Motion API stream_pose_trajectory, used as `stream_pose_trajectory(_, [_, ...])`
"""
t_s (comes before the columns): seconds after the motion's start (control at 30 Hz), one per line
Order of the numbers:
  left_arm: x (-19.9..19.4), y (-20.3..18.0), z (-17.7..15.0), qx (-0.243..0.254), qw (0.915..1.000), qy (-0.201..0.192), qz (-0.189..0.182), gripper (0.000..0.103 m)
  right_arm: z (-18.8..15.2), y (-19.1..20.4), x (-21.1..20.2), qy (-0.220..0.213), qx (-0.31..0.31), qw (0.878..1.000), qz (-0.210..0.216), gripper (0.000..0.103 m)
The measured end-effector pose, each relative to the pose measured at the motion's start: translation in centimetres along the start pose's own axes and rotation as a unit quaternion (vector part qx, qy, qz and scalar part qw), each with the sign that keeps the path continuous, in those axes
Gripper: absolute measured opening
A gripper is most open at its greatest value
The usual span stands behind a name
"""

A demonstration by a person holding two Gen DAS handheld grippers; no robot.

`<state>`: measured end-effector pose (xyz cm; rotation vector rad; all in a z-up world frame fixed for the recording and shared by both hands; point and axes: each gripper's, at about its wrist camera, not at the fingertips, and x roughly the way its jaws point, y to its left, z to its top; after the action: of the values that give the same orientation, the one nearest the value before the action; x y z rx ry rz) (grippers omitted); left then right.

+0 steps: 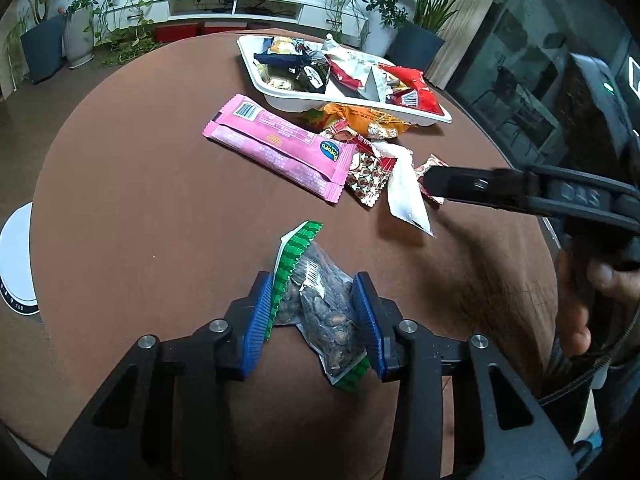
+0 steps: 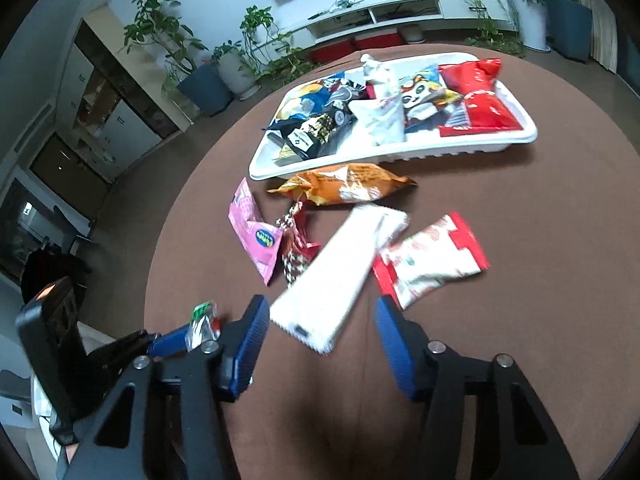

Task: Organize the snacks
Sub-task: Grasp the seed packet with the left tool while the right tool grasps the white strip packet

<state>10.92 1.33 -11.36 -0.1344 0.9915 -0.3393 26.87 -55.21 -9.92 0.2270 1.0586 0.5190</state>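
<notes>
Black claw frames, blue ribbed pads, silver screws.

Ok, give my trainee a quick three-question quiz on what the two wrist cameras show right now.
1. True or false: the left gripper is pinching the clear bag of nuts with green ends.
2. Which loose packet lies nearest the right gripper? A) pink bar B) long white packet C) orange bag
3. Fill in: the sorted snacks sit in a white ____ at the far side of the brown table.

Key
1. True; both blue pads press on the bag.
2. B, the long white packet; its near end lies between the open jaws, not gripped.
3. tray
</notes>
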Motion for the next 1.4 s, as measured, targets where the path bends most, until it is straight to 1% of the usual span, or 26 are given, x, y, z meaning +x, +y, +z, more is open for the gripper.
stream_pose_trajectory(0.1, [-0.1,0.2,-0.1,-0.003,1.0000,-0.004,-0.005,0.039,0.7,0.2,1.4,0.019,0.006,1.000,-0.014,0.057])
stream_pose_trajectory(0.2, [-0.1,0.3,-0.1,-0.005,0.9999,-0.005,-0.009,0.039,1.1,-0.2,2.8,0.034,0.008,0.999,-0.039,0.056])
stream_pose_trajectory(0.27, [-0.2,0.3,-0.2,-0.005,0.9999,-0.006,-0.011,0.039,1.3,-0.1,3.1,0.030,-0.002,0.998,-0.061,0.052])
stream_pose_trajectory(0.5, [-0.2,0.4,-0.3,-0.007,0.9998,-0.009,-0.014,0.039,1.1,0.2,3.0,0.042,-0.047,0.991,-0.117,0.049])
stream_pose_trajectory(0.7, [-0.2,0.3,-0.2,-0.008,0.9999,-0.008,-0.009,0.039,1.3,1.4,3.8,0.046,-0.084,0.987,-0.130,0.049])
stream_pose_trajectory(0.83, [-0.2,0.1,-0.2,-0.008,0.9999,-0.007,-0.004,0.039,1.6,2.2,4.4,0.042,-0.113,0.981,-0.149,0.049])
stream_pose_trajectory(0.97, [-0.1,0.0,-0.1,-0.008,0.9999,-0.007,0.000,0.039,1.3,2.5,4.5,0.038,-0.134,0.978,-0.153,0.047])
stream_pose_trajectory(1.17, [0.0,-0.2,-0.1,-0.007,1.0000,-0.006,-0.001,0.038,0.7,2.4,4.2,0.040,-0.150,0.978,-0.142,0.035])
stream_pose_trajectory(1.3, [0.1,-0.4,0.0,-0.006,0.9999,-0.007,-0.005,0.035,0.2,1.9,3.5,0.040,-0.139,0.981,-0.127,0.024])
stream_pose_trajectory(1.4, [0.2,-0.6,0.0,-0.003,0.9999,-0.006,-0.009,0.033,-0.4,1.2,2.8,0.036,-0.120,0.986,-0.113,0.019])
